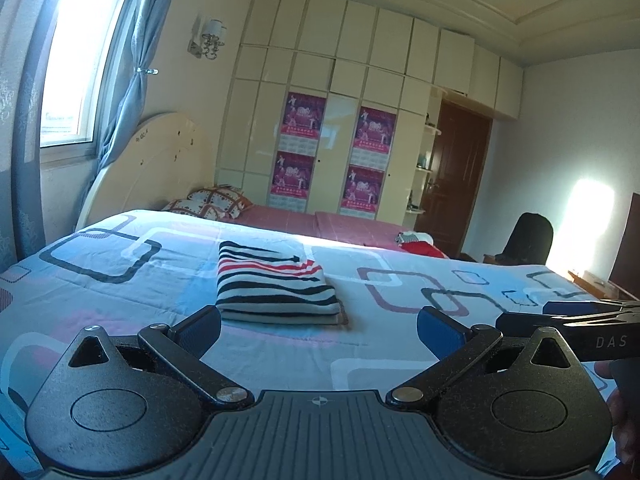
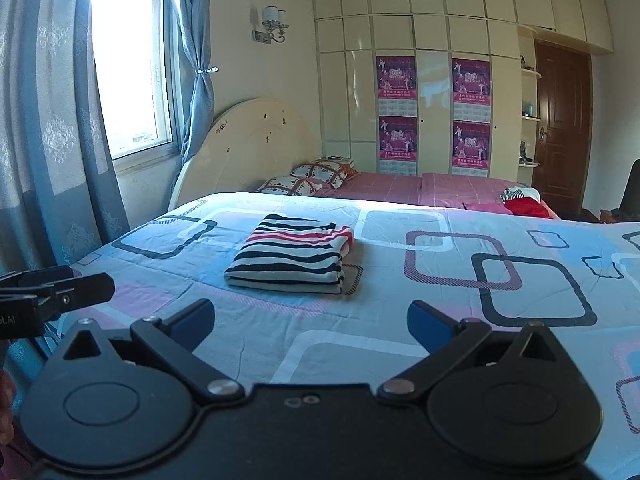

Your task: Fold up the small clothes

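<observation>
Nearest of all, the left gripper [image 1: 319, 326] hangs just above the quilt [image 1: 120, 280] with its jaws spread wide and nothing between them. The right gripper [image 2: 311, 318] is the same: blue-padded fingers far apart, holding nothing, low over the near part of the bed. Each shows at the edge of the other's view, so the two sit side by side, close together.

A little beyond them, on the patterned quilt, lies the striped shirt [image 1: 276, 290]. It is a neat rectangular bundle of several layers, edges roughly squared, flat on the cover and touching neither gripper. Judging by that shape, the folding of this piece looks finished; no sleeve or hem can be seen trailing out.

Farther back, past the quilt's edge, the pink sheet [image 2: 420, 188] carries two pillows [image 2: 308, 178] near the headboard [image 2: 248, 140]. Over at the far corner of the bed sits a loose heap of red and white clothes [image 2: 524, 202], rumpled rather than folded. That heap is probably what is left to do, though its contents are too small to make out. Behind everything stand the wardrobe [image 2: 432, 40] and a brown door [image 2: 560, 120].
</observation>
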